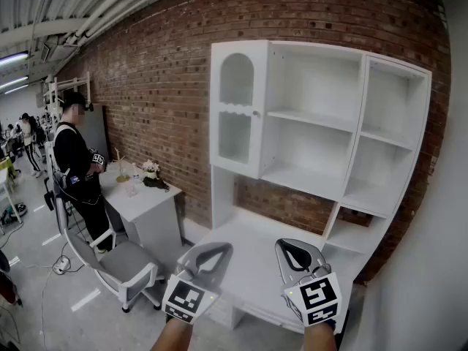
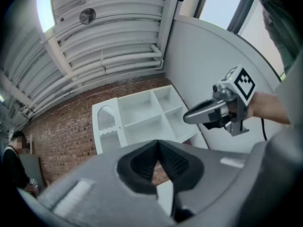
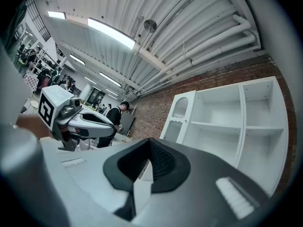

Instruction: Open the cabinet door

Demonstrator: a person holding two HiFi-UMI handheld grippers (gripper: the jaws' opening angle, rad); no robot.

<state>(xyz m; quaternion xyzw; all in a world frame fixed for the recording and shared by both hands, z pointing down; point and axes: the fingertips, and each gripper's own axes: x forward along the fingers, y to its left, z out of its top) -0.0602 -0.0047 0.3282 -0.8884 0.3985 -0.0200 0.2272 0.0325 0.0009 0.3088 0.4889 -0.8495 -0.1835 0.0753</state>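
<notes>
While both are hovering low over the desk (image 1: 252,258), the left claw (image 1: 210,250) and right claw (image 1: 296,247) are sitting clenched, empty; the cabinet door (image 1: 238,108) is sitting shut, well above, ahead-left.

My left claw (image 1: 221,248) and right claw (image 1: 289,243) are grey with black pads (image 2: 177,163); their cubes (image 1: 189,298) carry black-and-white squares. Cabinet (image 1: 322,123) and door (image 1: 238,108) are white, the wall (image 1: 161,72) red-brown brick.
</notes>
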